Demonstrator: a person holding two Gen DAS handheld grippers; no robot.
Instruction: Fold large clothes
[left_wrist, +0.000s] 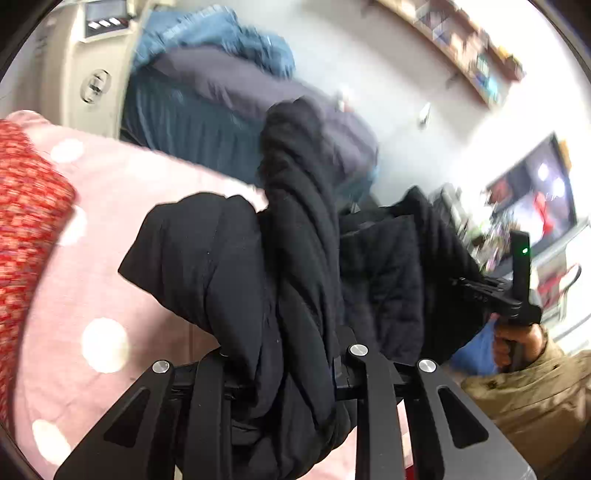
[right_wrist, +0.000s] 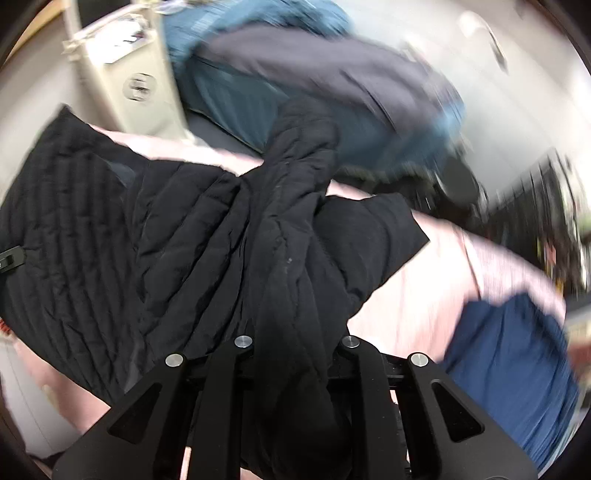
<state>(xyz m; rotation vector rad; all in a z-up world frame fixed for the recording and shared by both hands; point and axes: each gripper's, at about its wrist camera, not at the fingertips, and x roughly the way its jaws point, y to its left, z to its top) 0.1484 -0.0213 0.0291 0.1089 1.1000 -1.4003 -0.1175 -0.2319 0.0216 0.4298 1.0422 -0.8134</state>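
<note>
The left hand-held gripper (left_wrist: 291, 373) is clamped on a bunched fold of the black quilted jacket (left_wrist: 295, 258); its fingertips are buried in the cloth and cannot be seen. The right hand-held gripper (right_wrist: 295, 354) likewise grips a twisted rope of the same jacket (right_wrist: 177, 236), tips hidden. The jacket hangs partly lifted over a pink blanket with white dots (left_wrist: 103, 295), its body spread to the left in the right wrist view. A red knitted item (left_wrist: 26, 206) lies at the blanket's left edge, cut off by the frame. Behind, a blue and grey pile of clothes (left_wrist: 207, 85) is blurred; a dark blue garment (right_wrist: 517, 369) is smeared by motion.
</note>
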